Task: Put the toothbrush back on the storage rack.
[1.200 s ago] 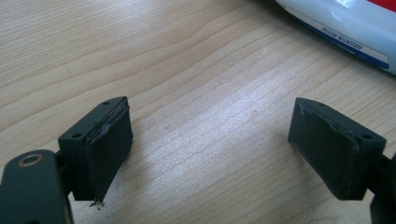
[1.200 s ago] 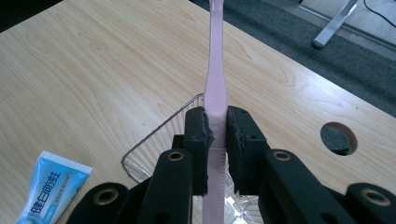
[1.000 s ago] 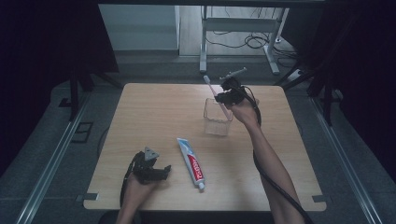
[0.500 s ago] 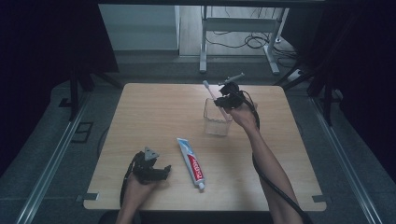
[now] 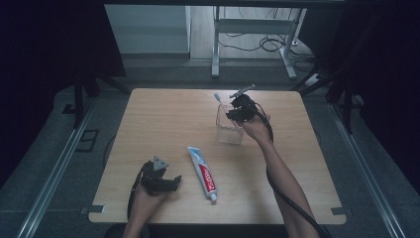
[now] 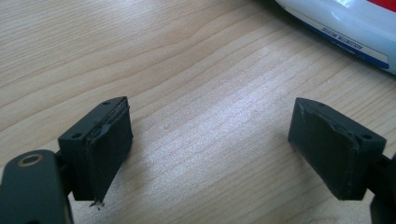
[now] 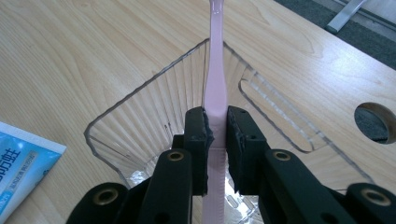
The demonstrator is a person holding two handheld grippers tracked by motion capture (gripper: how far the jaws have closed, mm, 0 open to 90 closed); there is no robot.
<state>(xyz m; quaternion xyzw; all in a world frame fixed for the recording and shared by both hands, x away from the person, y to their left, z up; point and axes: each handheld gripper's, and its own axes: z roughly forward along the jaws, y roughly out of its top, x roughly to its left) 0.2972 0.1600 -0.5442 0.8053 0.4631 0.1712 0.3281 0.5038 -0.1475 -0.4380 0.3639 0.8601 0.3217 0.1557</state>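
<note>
Matt wood table [image 5: 163,114], clear ribbed-plastic cup [image 7: 140,116].

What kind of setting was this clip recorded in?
Probably a lab or recording workspace, not a bathroom: a bare wooden table ringed by dark curtains, with loose floor cables and a metal desk frame behind.

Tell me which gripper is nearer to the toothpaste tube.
Left. The left gripper rests open on the table just beside the toothpaste tube, on its left. The right gripper is farther back, over the clear cup, clamped on a pink toothbrush.
</note>
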